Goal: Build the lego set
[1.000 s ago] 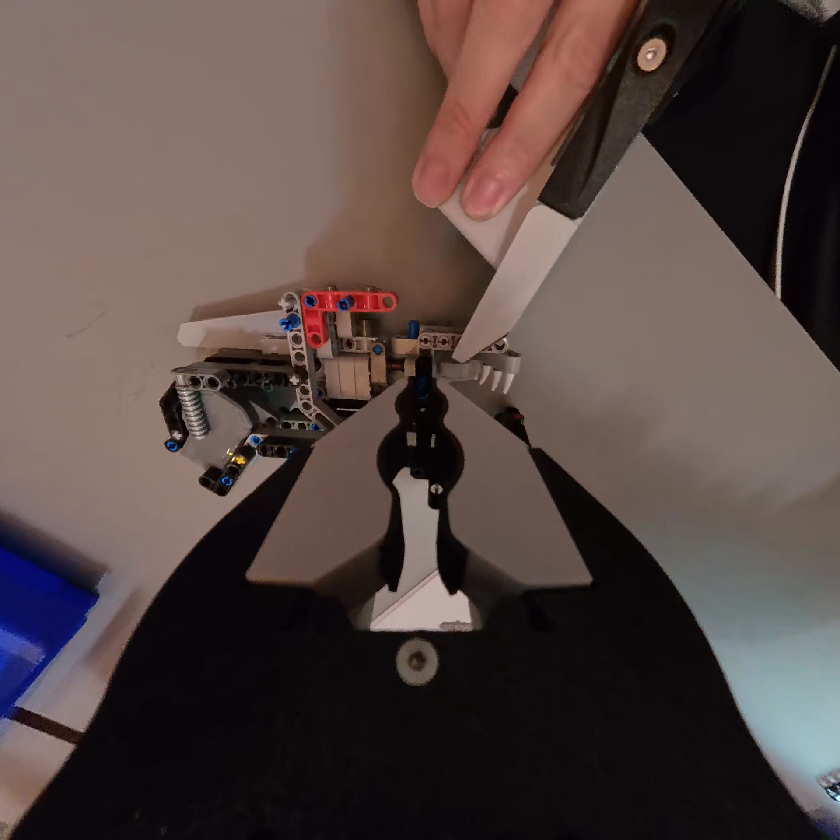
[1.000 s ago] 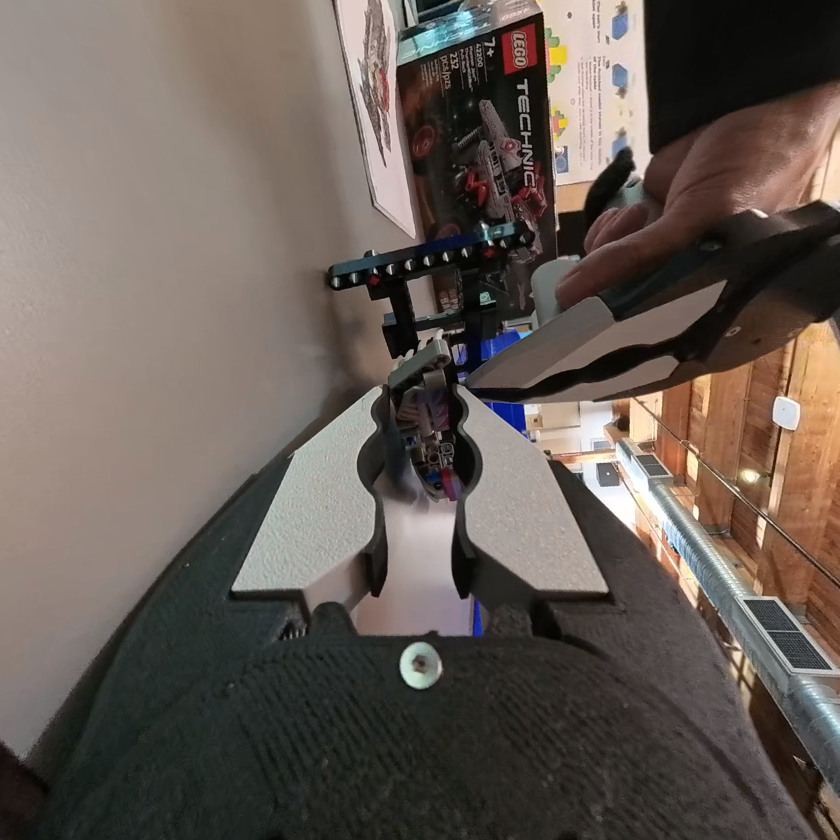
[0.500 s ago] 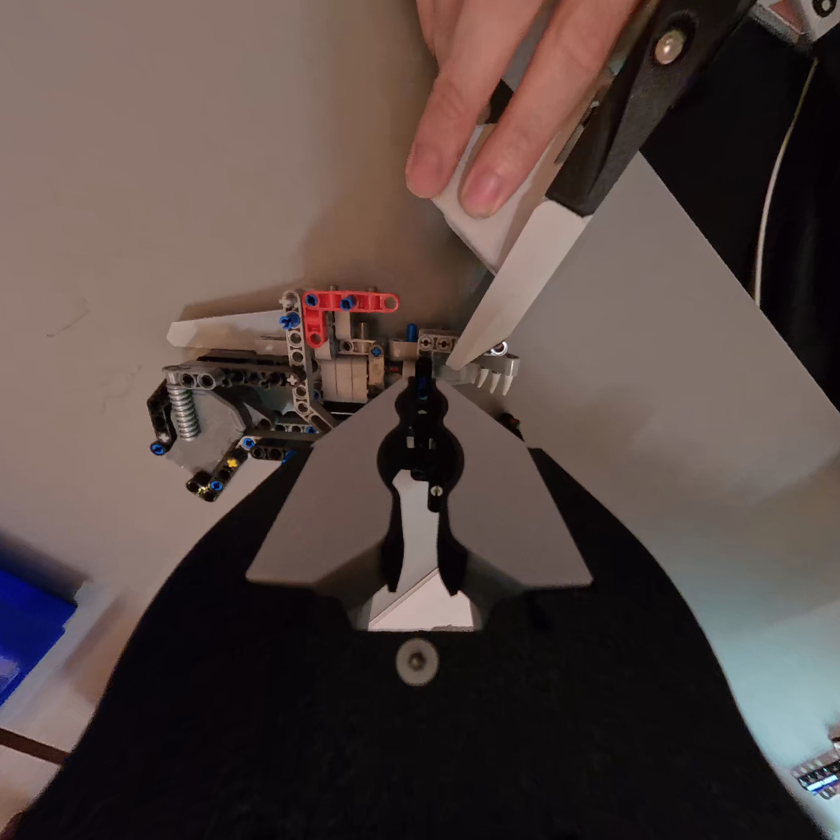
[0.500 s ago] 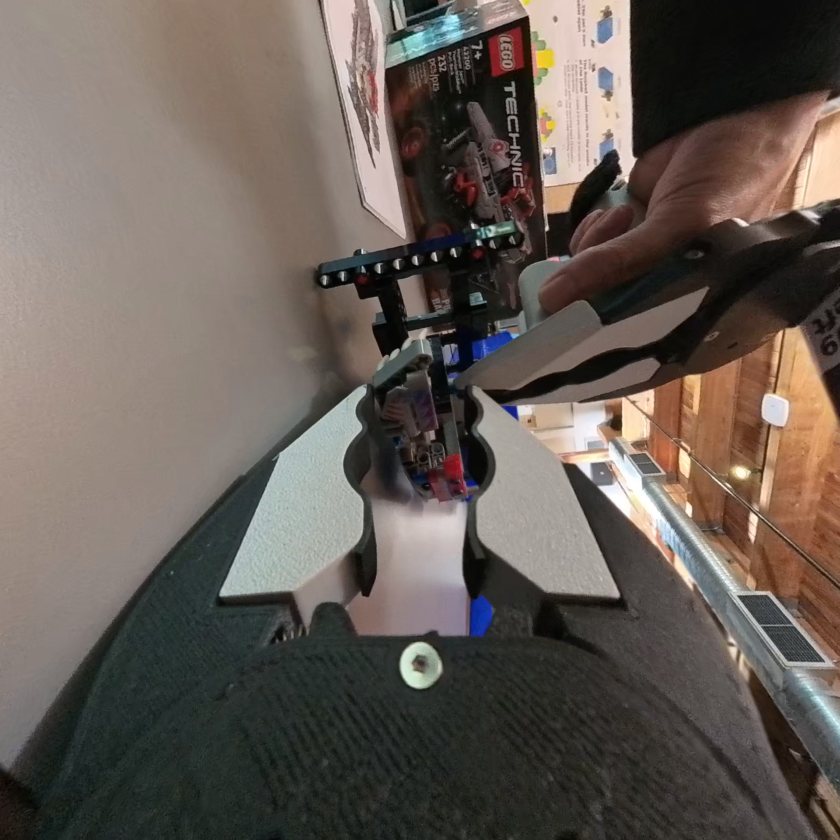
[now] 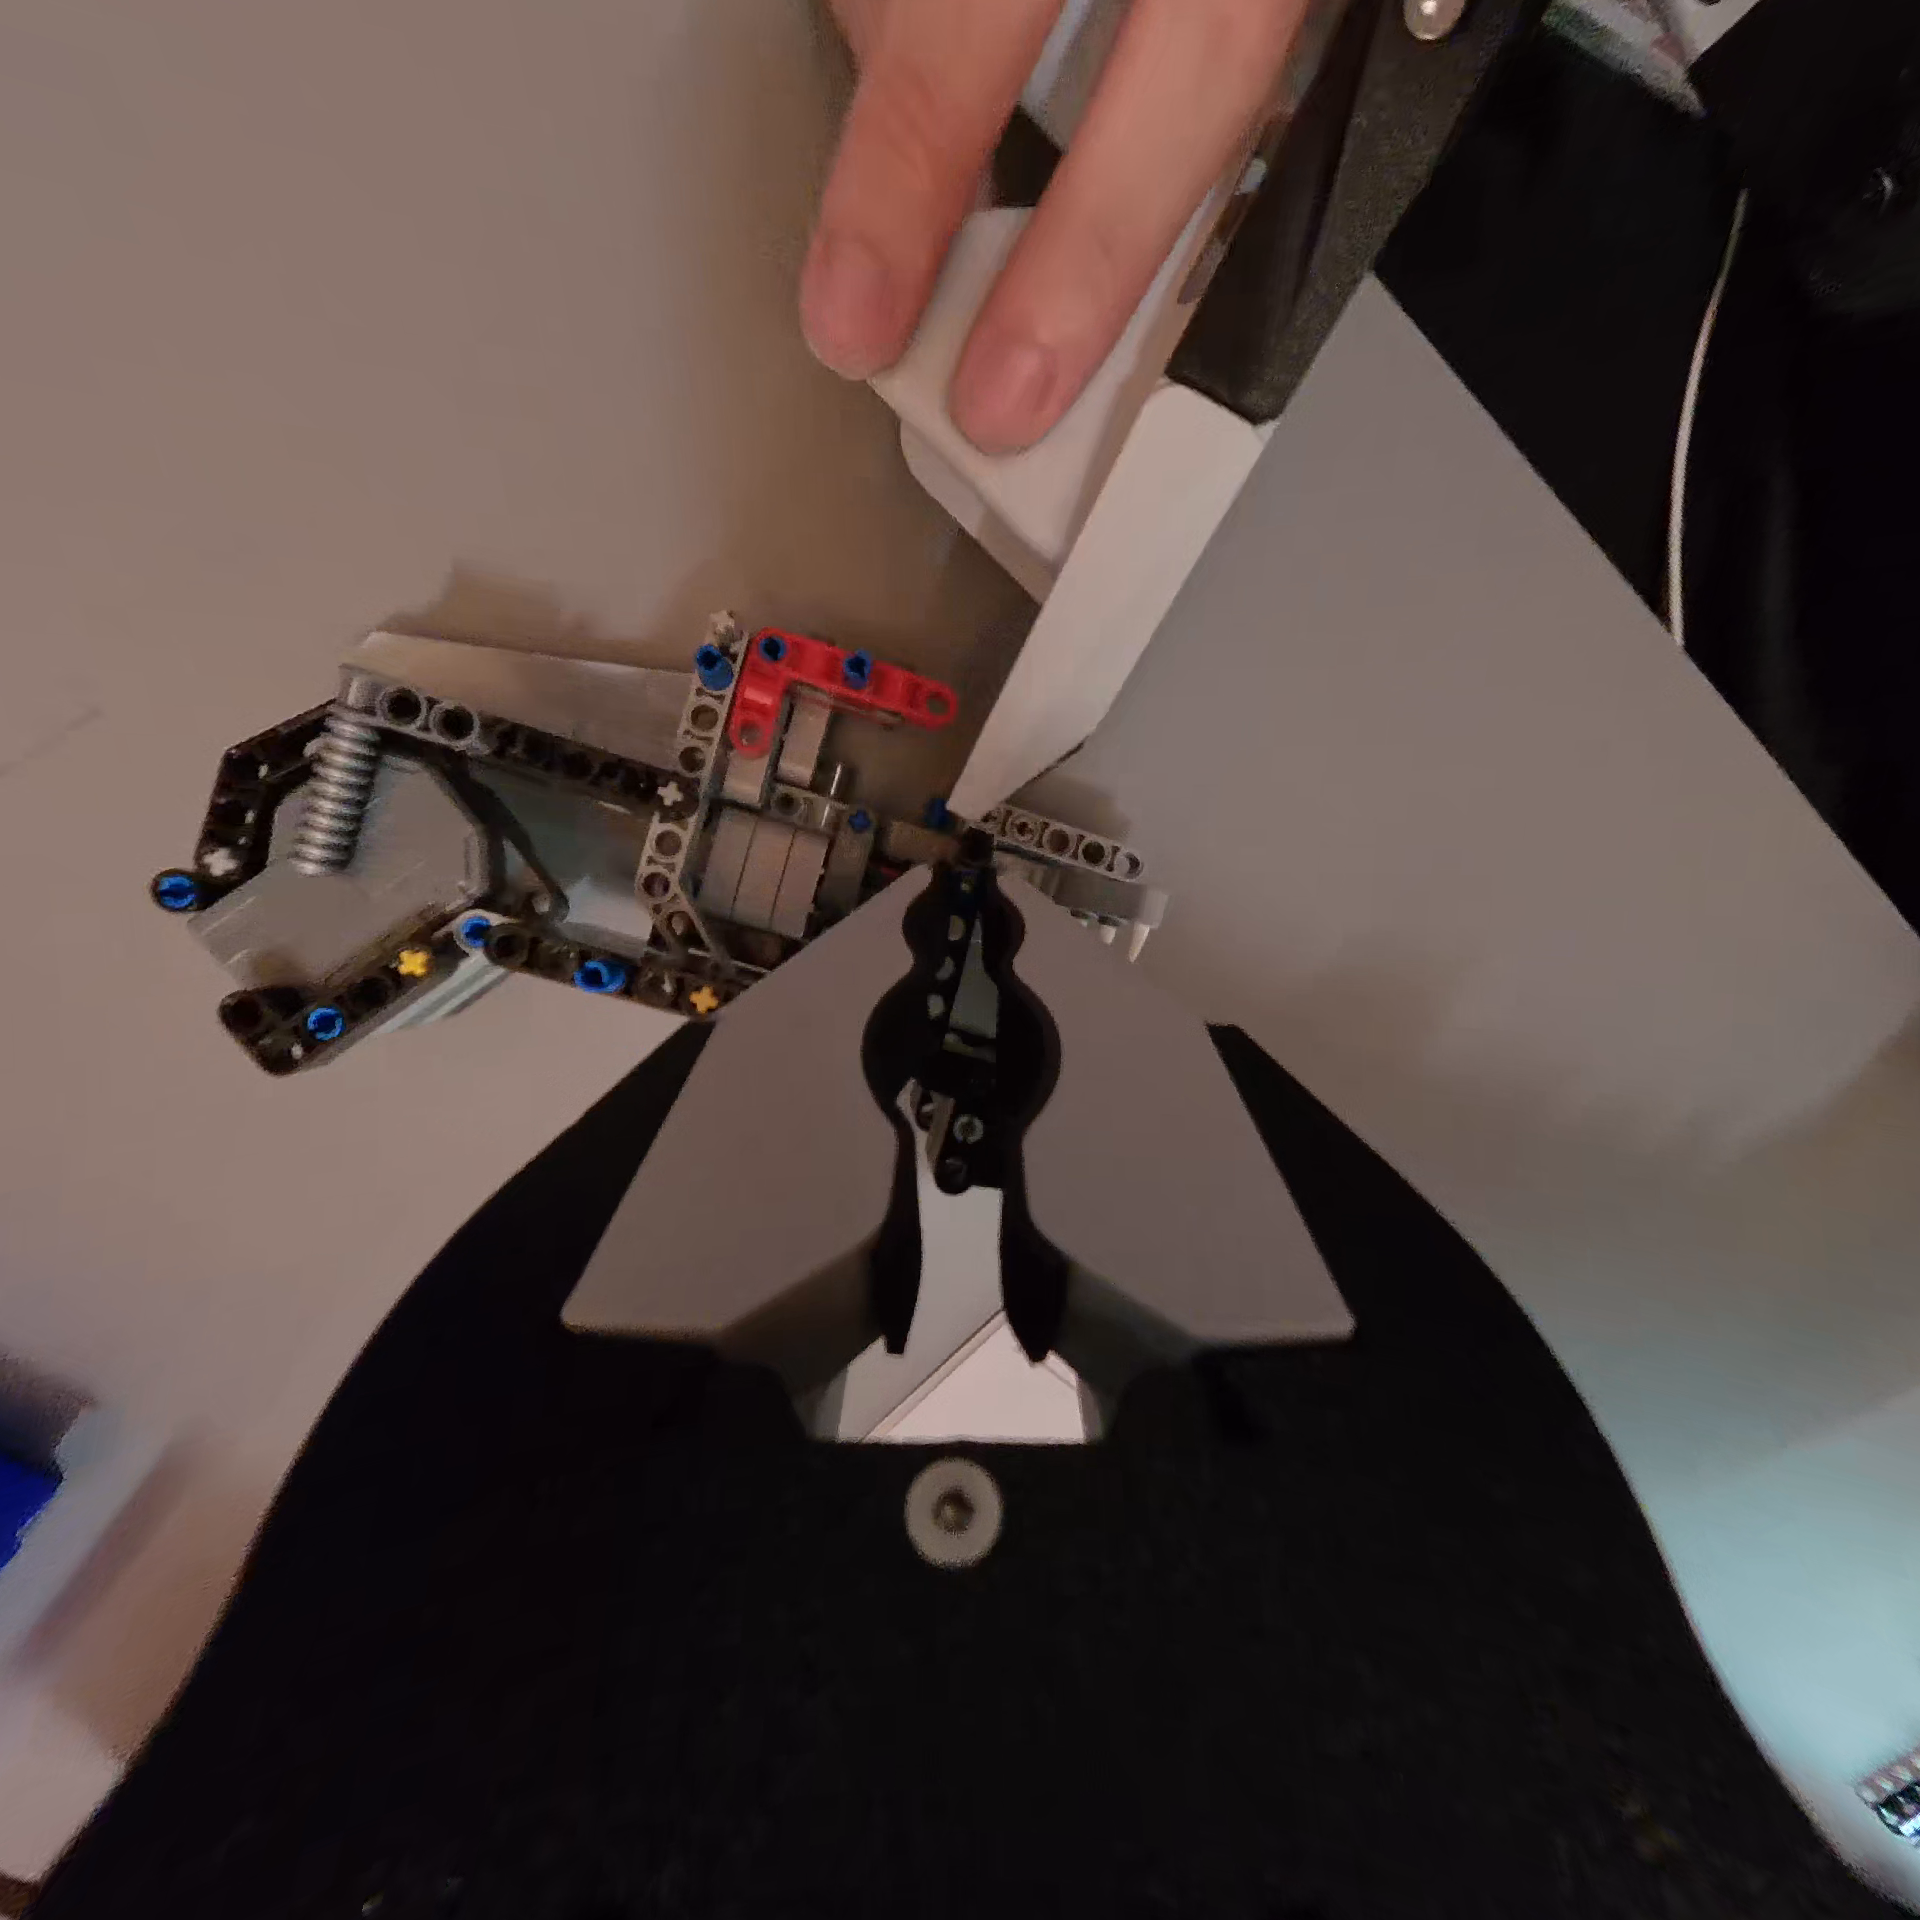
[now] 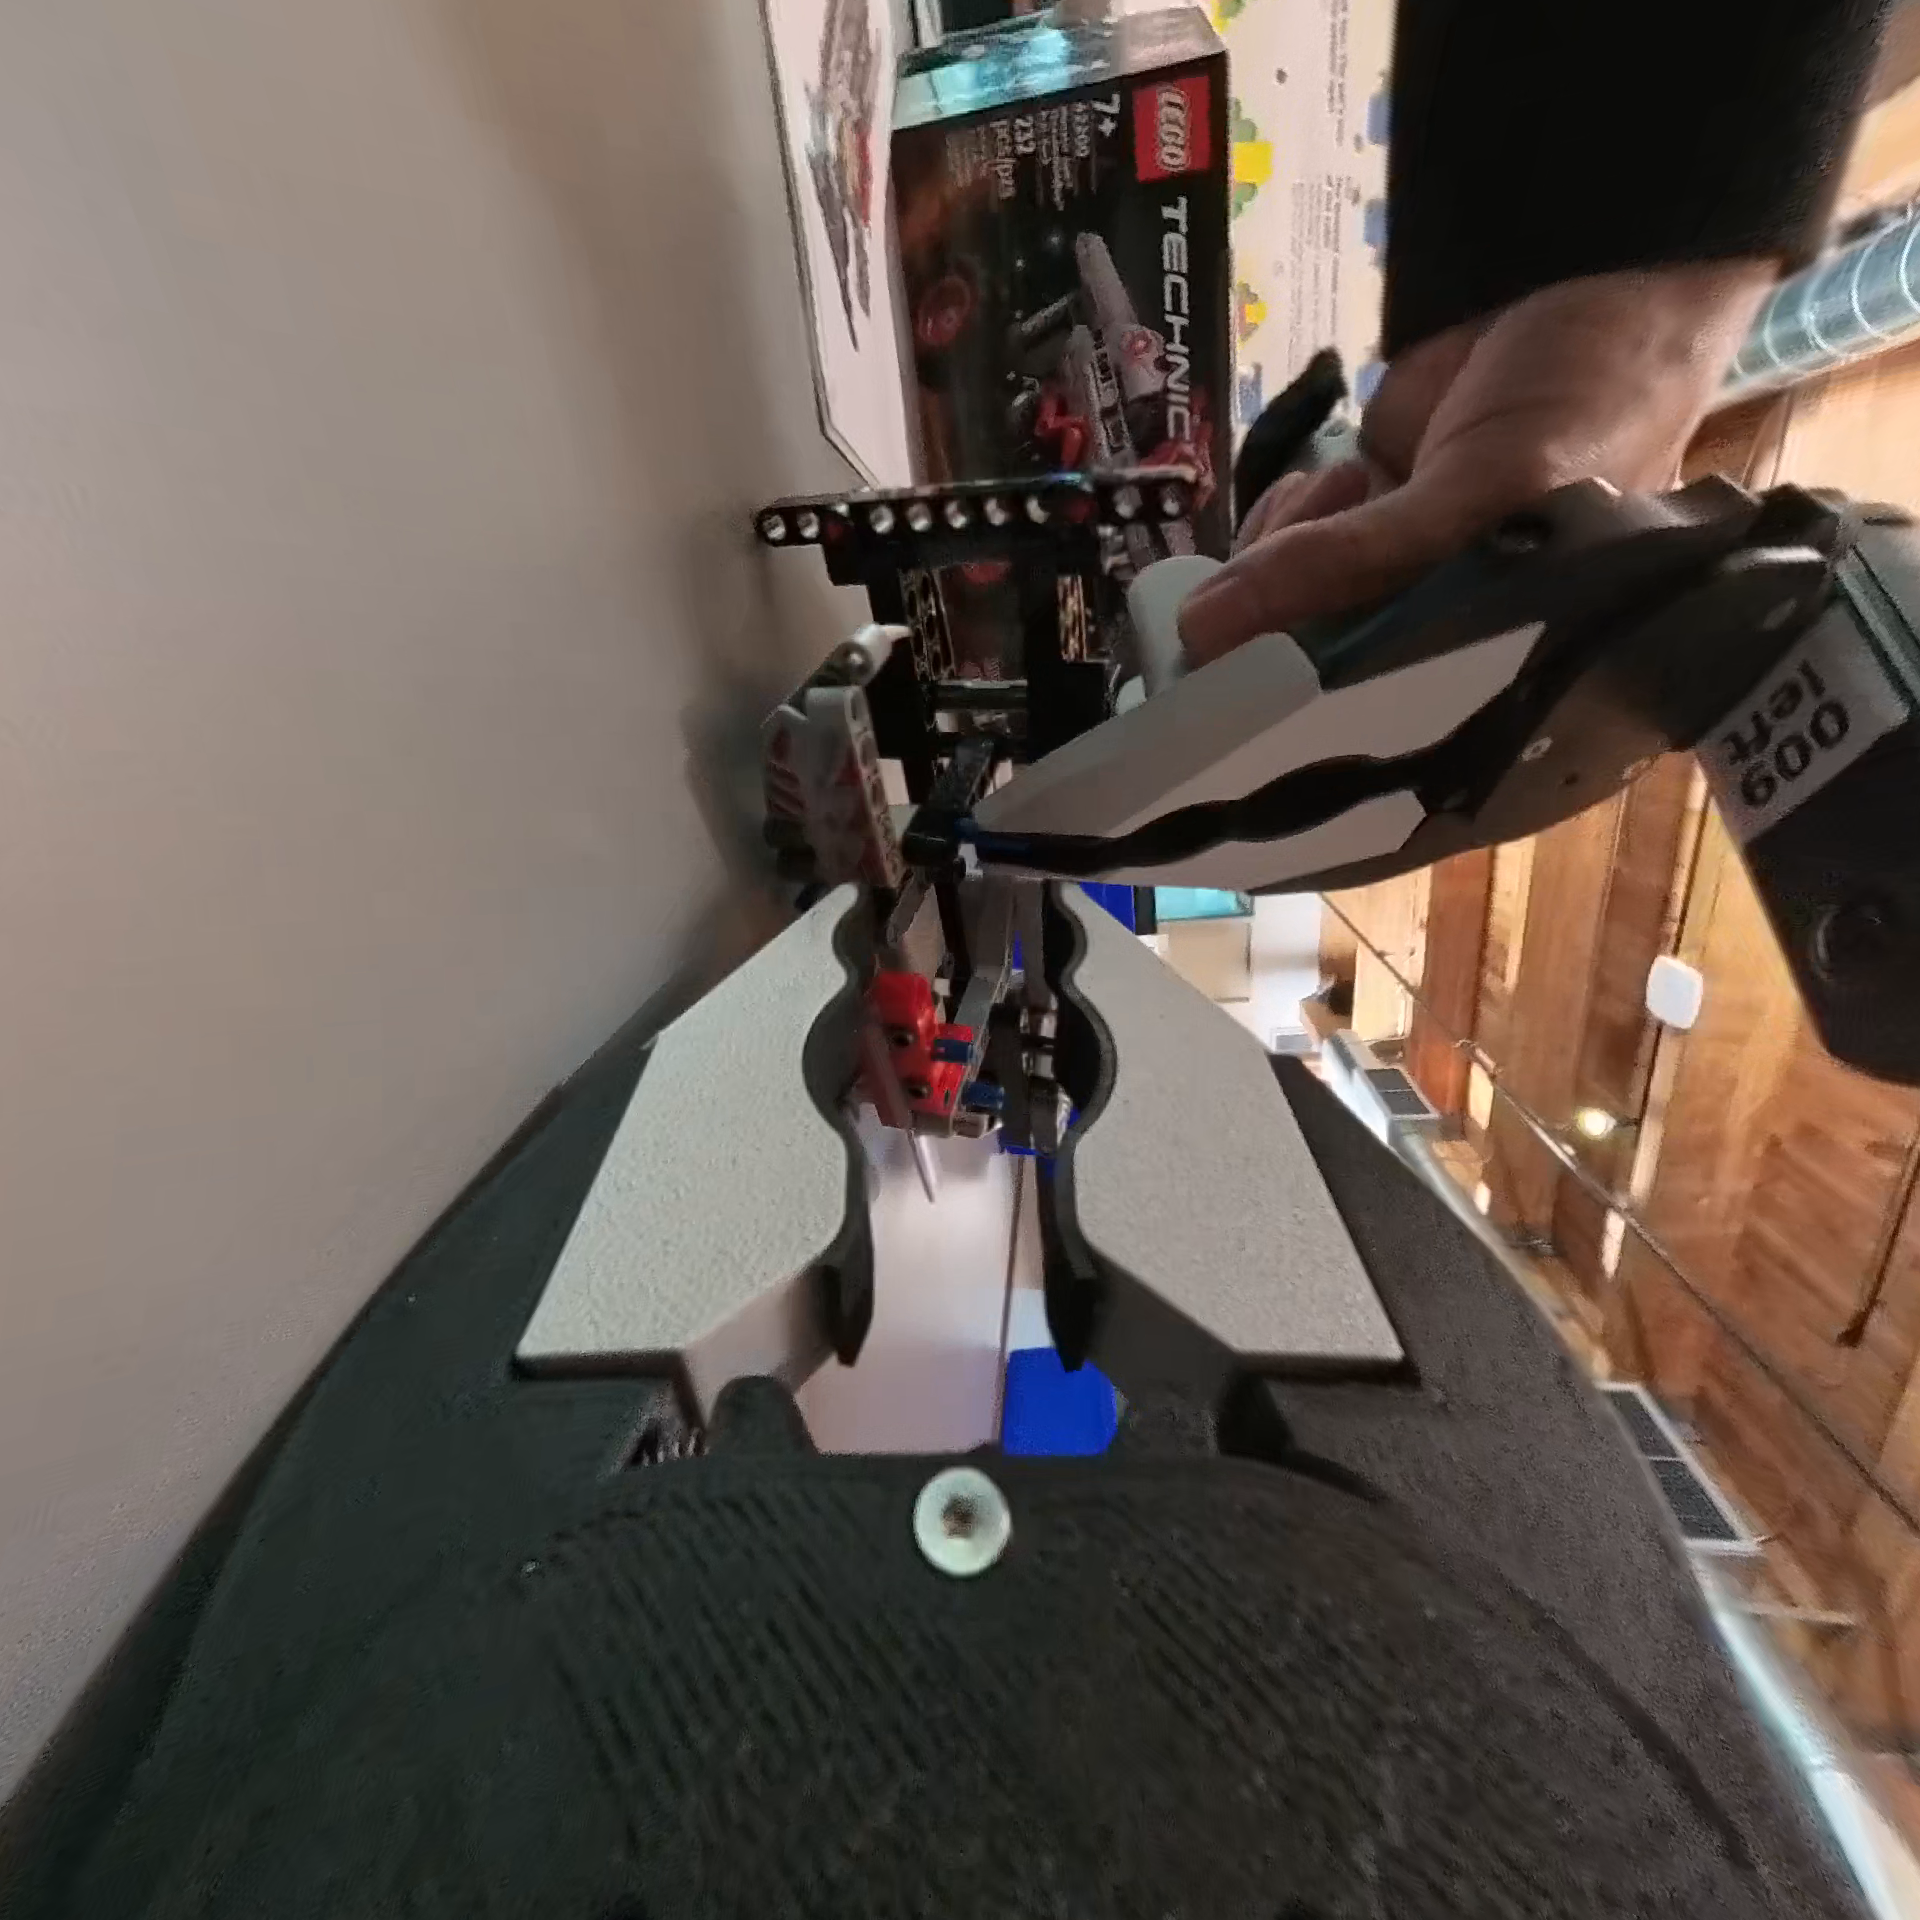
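**Model swings round while both grippers work its toothed end**

Compared with a second ago, the lego model (image 5: 644, 831) has turned on the table (image 5: 312, 312). Its spring end now dips lower in the left wrist view, and the whole build looks larger and closer. In the right wrist view the model's red part has slid further down between the right fingers. The tip of the left gripper (image 5: 961, 894) now reaches the model's near end from the side.

The left gripper is pinched tight on a thin black beam (image 5: 961, 987) that runs up to the model's toothed end. The right gripper (image 6: 956, 914) has its fingers partly spread with that same end of the model between them. Whether the pads actually press on it cannot be told.

Counted:
- one model
- two grippers, each held by one hand: one hand (image 5: 966, 208) above the model, the other hand (image 6: 1507, 447) to the model's right
- one red L-shaped piece (image 5: 821, 686) on the model's top edge
- one metal spring (image 5: 332, 795) at its far end
- two yellow cross pins (image 5: 414, 963) along its lower edge
- one grey sheet (image 5: 1507, 831) to the right of the model
- one lego box (image 6: 1070, 260) beyond the model
- one black holed frame (image 6: 977, 516) between the box and the model
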Tool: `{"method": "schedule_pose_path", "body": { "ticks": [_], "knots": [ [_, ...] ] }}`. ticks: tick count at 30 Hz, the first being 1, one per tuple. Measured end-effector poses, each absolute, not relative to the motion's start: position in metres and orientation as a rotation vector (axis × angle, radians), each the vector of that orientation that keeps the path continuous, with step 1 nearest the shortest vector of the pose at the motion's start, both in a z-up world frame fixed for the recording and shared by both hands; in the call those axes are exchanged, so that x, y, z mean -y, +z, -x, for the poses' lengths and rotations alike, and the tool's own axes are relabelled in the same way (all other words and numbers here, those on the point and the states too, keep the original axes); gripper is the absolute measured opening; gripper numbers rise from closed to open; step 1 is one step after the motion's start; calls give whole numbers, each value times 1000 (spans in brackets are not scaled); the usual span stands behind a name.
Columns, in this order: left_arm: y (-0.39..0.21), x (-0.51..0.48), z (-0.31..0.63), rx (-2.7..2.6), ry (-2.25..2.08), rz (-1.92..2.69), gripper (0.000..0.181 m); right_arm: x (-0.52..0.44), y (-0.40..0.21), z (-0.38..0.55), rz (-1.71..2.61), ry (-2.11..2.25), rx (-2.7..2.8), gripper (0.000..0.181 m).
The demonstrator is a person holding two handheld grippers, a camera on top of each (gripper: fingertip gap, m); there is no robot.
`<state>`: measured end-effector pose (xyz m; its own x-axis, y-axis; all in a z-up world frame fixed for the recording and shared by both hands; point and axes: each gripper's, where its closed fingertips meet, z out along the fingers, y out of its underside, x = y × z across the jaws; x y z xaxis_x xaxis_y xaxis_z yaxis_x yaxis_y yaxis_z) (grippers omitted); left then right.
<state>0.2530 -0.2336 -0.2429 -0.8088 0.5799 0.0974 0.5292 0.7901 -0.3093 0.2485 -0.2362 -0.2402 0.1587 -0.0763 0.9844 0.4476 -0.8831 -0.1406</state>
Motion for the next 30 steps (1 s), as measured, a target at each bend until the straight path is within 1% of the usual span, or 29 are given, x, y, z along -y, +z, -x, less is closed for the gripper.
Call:
{"method": "schedule_pose_path", "body": {
  "ticks": [1,6,10,13,16,17,18,20,22,24,28,30],
  "knots": [
    [-242,233,-255,2801,404,874,2,236,-240,-250,2044,-1792,361,29],
    [-238,230,-262,2840,424,889,2,239,-235,-252,2018,-1834,320,32],
    [-231,231,-258,2852,517,862,7,246,-236,-253,2030,-1827,245,33],
    [-210,238,-254,2830,753,703,21,251,-239,-245,2091,-1722,161,32],
    [-188,239,-279,2924,1023,454,30,253,-226,-232,2090,-1416,-158,27],
    [-182,237,-285,2924,1109,397,30,252,-220,-228,2059,-1254,-297,22],
    [-179,233,-289,2905,1179,350,29,253,-215,-226,2011,-1087,-461,22],
    [-179,228,-290,2829,1237,270,30,252,-216,-225,1941,-749,-762,22],
    [-187,227,-289,2778,1215,205,29,248,-222,-228,1880,-567,-942,21],
    [-191,228,-283,2769,1203,307,27,240,-222,-236,1800,-528,-987,18],
    [-194,230,-273,2825,1081,613,21,239,-245,-250,1816,-501,-1114,29],
    [-197,235,-275,2849,1019,649,21,237,-246,-257,1774,-502,-1162,22]
  ]
}}
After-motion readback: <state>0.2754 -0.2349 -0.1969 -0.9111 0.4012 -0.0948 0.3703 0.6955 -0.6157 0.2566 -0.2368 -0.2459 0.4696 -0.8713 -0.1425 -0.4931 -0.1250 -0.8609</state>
